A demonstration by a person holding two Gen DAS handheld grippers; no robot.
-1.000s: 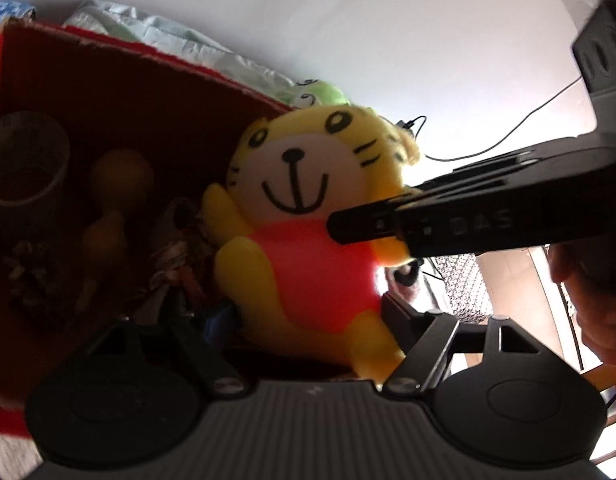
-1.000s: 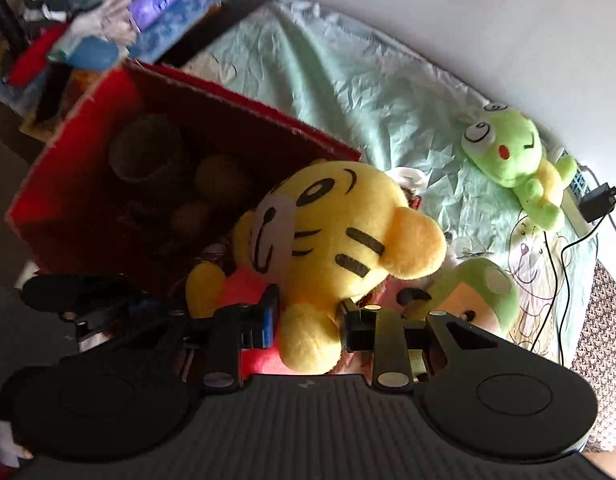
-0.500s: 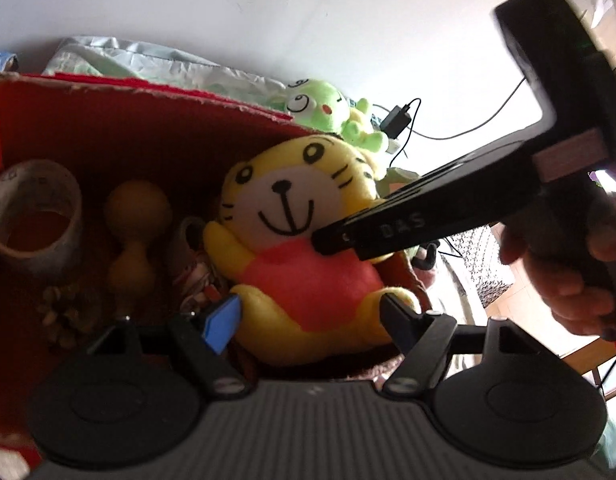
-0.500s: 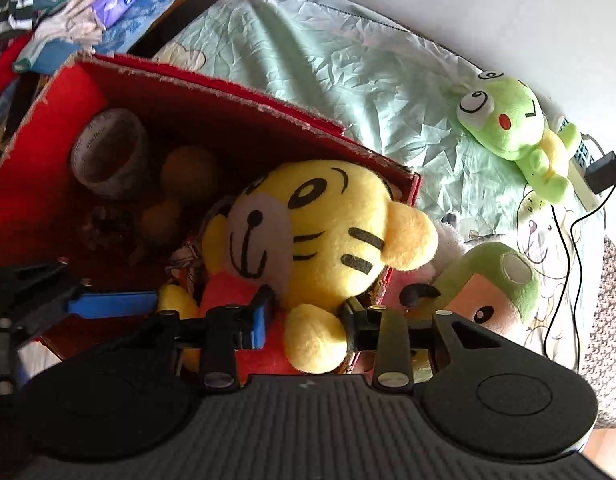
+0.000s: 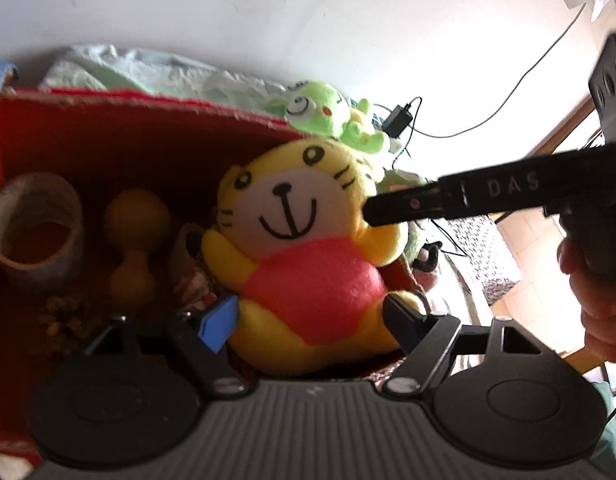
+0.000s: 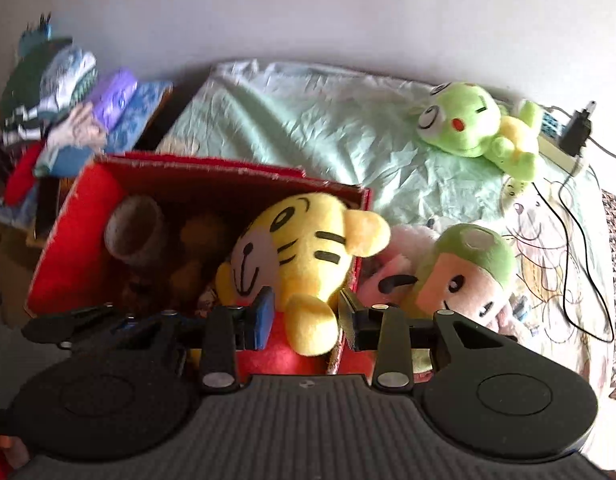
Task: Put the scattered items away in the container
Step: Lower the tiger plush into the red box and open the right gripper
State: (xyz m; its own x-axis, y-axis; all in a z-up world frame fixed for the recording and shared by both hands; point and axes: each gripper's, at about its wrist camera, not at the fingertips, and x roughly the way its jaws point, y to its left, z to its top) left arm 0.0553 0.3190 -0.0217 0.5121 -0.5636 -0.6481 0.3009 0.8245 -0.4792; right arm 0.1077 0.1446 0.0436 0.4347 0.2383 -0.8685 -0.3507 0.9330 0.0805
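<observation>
Bed sheet (image 6: 308,120) holding two plushies; tiger (image 6: 300,248) sitting in box (image 6: 84,208), both claws (image 5: 312,320) (image 6: 306,316) gaping wide.

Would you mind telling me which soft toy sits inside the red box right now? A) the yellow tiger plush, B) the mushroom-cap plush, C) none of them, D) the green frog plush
A: the yellow tiger plush sits inside the red box, while the green frog plush and the mushroom-cap plush lie outside it on the sheet.
</observation>
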